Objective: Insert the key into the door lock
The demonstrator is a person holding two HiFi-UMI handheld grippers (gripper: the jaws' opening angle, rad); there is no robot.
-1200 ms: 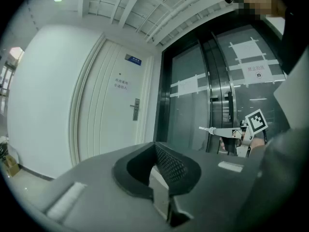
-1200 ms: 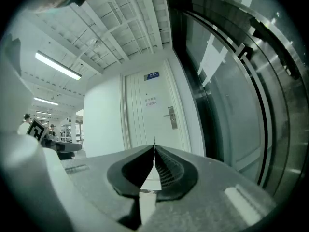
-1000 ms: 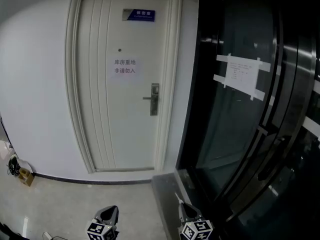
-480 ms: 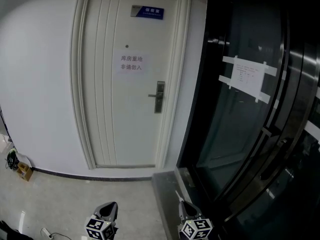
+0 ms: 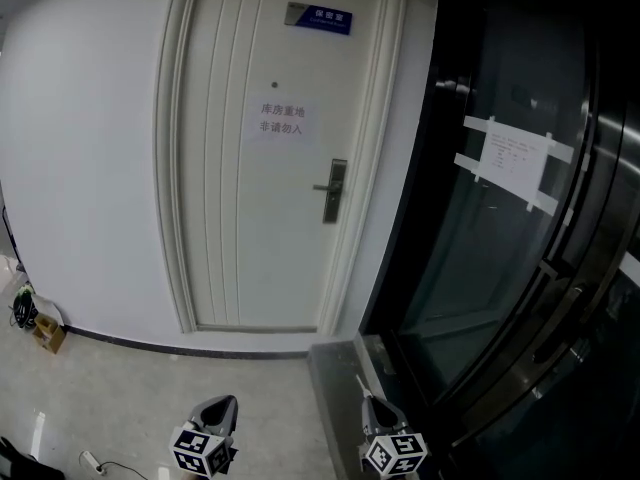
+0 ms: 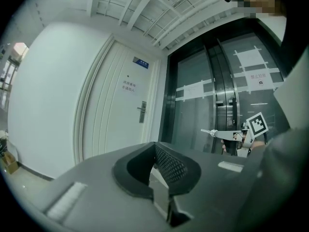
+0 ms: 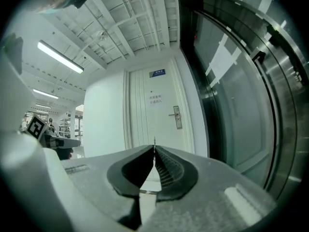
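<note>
The white door (image 5: 250, 228) stands ahead, some way off, with its metal lock plate and lever handle (image 5: 335, 190) on the right edge. The lock also shows in the left gripper view (image 6: 143, 111) and the right gripper view (image 7: 176, 117). My right gripper (image 5: 372, 403) sits low in the head view, shut on a thin key (image 7: 154, 142) that pokes out past its tips toward the door. The key (image 6: 210, 131) is seen side-on from the left gripper. My left gripper (image 5: 222, 406) is beside it, jaws together with nothing in them (image 6: 154, 145).
Dark glass doors (image 5: 520, 268) with a taped paper sheet (image 5: 515, 160) fill the right side. A blue sign (image 5: 318, 16) and a paper notice (image 5: 281, 119) hang on the door. Cables and a small box (image 5: 45, 333) lie on the floor at left.
The door has grown larger and shifted right in the head view as I came closer. Both grippers keep their places at the bottom edge, jaws unchanged.
</note>
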